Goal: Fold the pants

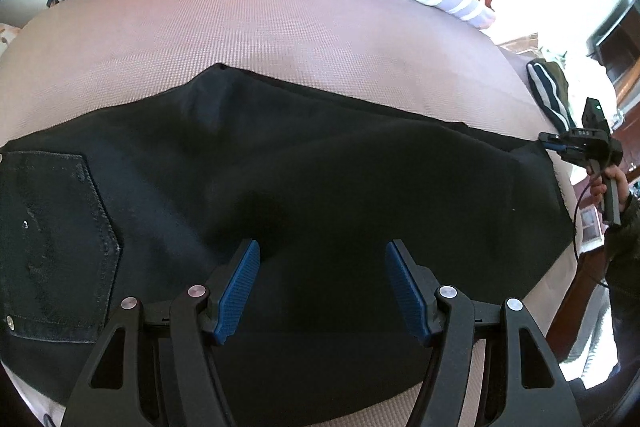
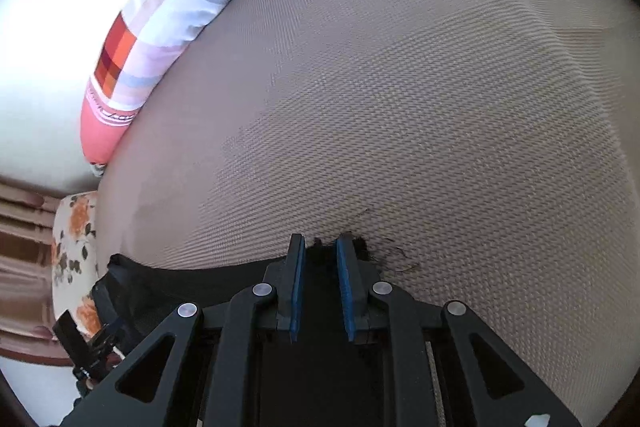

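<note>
**Fold pants: hem end gripped, seat end free**

Left wrist view: your left gripper (image 1: 322, 291) hovers open above the black pants (image 1: 320, 179) spread on the bed (image 1: 280, 27), near the back pocket (image 1: 56, 239).

Right wrist view: your right gripper (image 2: 320, 283) clamps the frayed hem (image 2: 372, 255), ready to carry it over.

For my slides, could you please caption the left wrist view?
Open left gripper above black denim pants spread on a beige woven mattress.
</note>
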`<action>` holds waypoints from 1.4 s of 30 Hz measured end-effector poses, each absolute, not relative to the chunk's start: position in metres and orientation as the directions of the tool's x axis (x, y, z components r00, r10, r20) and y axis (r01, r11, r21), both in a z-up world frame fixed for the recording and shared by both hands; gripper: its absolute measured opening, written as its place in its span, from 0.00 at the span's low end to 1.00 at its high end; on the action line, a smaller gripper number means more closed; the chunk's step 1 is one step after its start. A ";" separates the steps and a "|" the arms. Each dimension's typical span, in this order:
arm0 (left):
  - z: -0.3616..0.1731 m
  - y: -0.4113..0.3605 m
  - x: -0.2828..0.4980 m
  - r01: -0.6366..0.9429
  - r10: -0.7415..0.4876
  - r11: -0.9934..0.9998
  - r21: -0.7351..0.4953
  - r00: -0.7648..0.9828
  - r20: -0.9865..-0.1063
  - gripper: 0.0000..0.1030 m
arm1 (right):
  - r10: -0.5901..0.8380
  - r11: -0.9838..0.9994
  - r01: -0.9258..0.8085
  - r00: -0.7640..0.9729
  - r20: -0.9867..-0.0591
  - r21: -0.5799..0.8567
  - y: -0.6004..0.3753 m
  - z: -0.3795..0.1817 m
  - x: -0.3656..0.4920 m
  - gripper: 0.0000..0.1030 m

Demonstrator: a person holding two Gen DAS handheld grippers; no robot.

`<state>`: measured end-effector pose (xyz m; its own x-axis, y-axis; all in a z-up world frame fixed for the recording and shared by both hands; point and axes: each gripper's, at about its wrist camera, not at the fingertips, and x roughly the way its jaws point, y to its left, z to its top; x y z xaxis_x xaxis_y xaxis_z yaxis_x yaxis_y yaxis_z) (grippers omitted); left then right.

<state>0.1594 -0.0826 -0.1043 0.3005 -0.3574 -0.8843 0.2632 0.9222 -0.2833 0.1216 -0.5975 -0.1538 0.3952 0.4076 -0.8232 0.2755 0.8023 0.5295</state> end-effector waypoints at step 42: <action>-0.099 -0.086 0.162 0.334 -0.310 0.926 -0.176 0.405 -0.860 0.64 | -0.032 0.860 0.441 0.551 -0.834 0.259 -0.540 -0.093 0.004 0.20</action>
<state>0.1624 -0.0861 -0.0987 0.4050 -0.3099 -0.8602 0.3345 0.9258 -0.1760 0.0045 -0.5400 -0.0928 0.5511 -0.0316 -0.8339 0.4407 0.8595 0.2587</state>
